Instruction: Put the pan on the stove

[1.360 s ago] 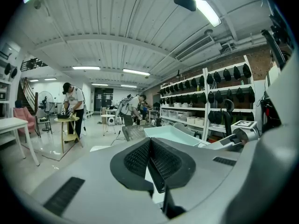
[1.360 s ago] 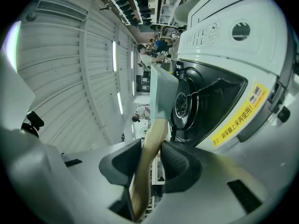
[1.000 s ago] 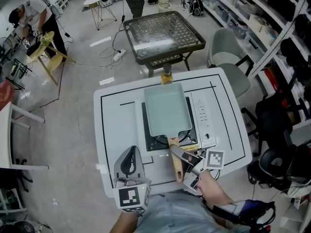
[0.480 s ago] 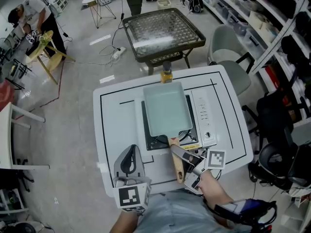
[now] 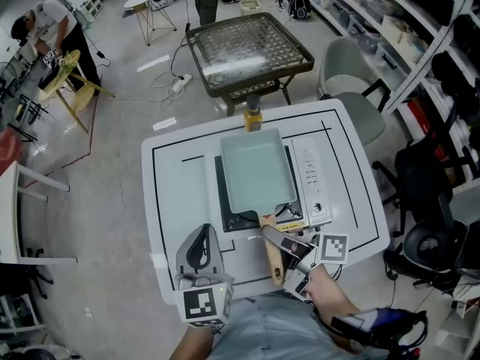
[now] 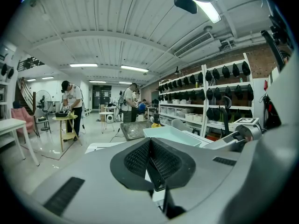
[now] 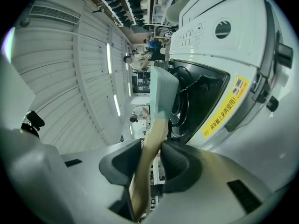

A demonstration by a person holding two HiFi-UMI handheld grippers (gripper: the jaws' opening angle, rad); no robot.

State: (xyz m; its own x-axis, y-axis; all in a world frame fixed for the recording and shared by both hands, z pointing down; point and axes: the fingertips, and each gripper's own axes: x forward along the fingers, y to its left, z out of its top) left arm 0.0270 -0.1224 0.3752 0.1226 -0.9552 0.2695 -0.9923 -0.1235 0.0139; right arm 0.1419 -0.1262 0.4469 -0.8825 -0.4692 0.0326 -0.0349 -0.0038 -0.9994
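A pale green rectangular pan rests flat on the white single-burner stove in the middle of the white table. Its wooden handle points toward me. My right gripper is shut on that handle near the table's front edge. In the right gripper view the handle runs between the two pads of the right gripper, and the pan sits over the burner of the stove. My left gripper hovers over the table's front left, shut and holding nothing; the left gripper shows its pads pressed together.
Beyond the table stands a mesh-topped table, with a yellow-capped object at the white table's far edge. A grey chair and shelving are on the right. A person works at far left.
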